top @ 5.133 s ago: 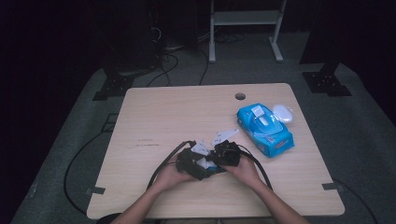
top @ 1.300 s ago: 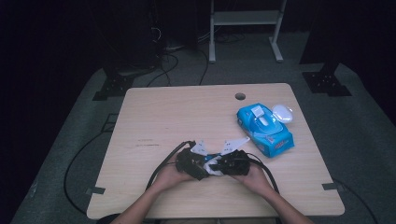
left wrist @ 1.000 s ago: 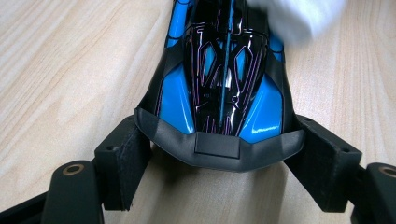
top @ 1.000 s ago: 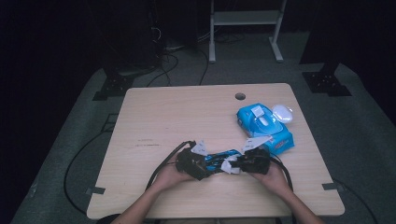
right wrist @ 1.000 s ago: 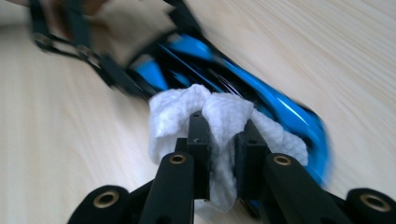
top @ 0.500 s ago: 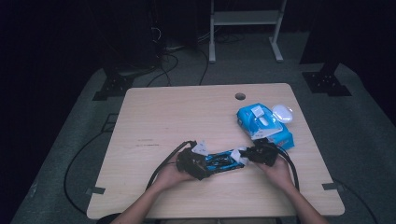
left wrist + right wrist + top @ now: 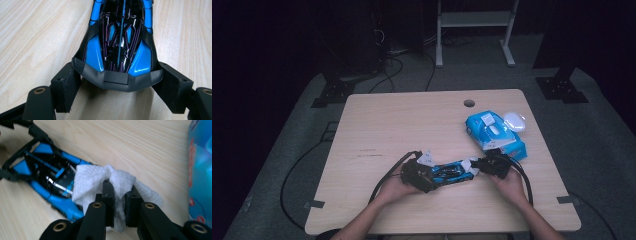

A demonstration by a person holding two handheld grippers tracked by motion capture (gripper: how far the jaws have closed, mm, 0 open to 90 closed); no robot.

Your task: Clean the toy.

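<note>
Right hand has slid rightward with its wipe, baring the toy car from its left end to its right.

The blue and black toy car (image 7: 452,172) lies lengthwise on the near part of the table (image 7: 412,120), between the two hands. The left gripper (image 7: 117,85) holds the car's rear end, its jaws partly spread and pressed against either side of the dark tail wing. The right gripper (image 7: 119,202) has its jaws nearly together, pinching a crumpled white wipe (image 7: 100,182) that touches the car's right end. Just right of that hand lies a blue wipes packet (image 7: 494,135), and a small white lid (image 7: 514,120) sits at its far right.
</note>
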